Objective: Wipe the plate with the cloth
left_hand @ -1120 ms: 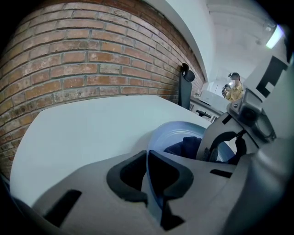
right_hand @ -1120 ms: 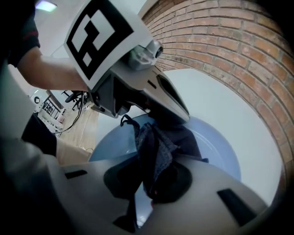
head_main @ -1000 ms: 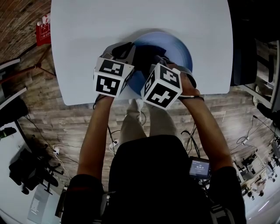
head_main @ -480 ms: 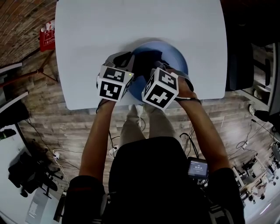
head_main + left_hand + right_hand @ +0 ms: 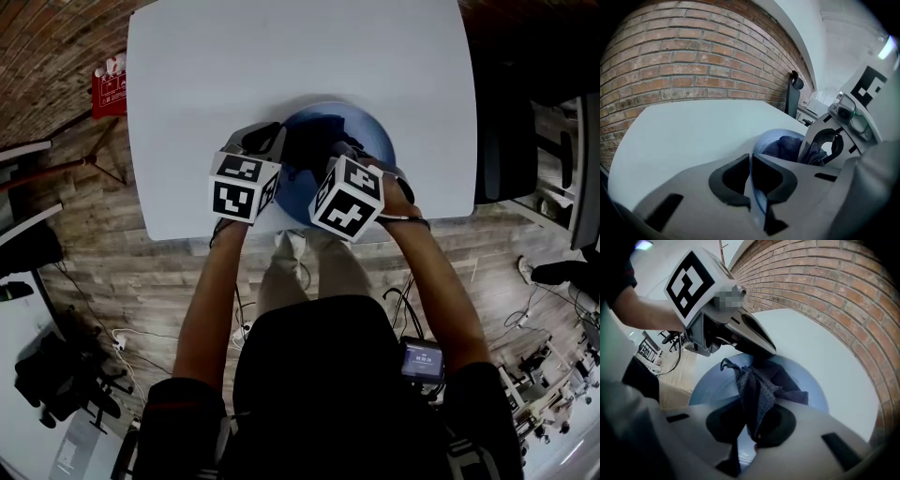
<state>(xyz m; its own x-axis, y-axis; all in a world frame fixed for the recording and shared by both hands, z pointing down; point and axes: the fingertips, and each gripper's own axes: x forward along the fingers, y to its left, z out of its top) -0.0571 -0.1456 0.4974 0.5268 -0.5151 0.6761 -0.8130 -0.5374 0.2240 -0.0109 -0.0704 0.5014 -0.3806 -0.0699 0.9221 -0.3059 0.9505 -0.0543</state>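
While left gripper [image 5: 752, 183] clamps plate [image 5: 765, 139] rim | cloth [image 5: 759, 390] pinched in right gripper [image 5: 749, 427]

The plate [image 5: 384, 136] sits on the table [image 5: 281, 56], near its front edge. The cloth [image 5: 764, 380] lies in the plate, one end between the jaws of the right gripper [image 5: 751, 427]. The left gripper [image 5: 751, 174], left of it, has the plate's left rim between its jaws. A brick wall [image 5: 670, 61] stands behind the table.
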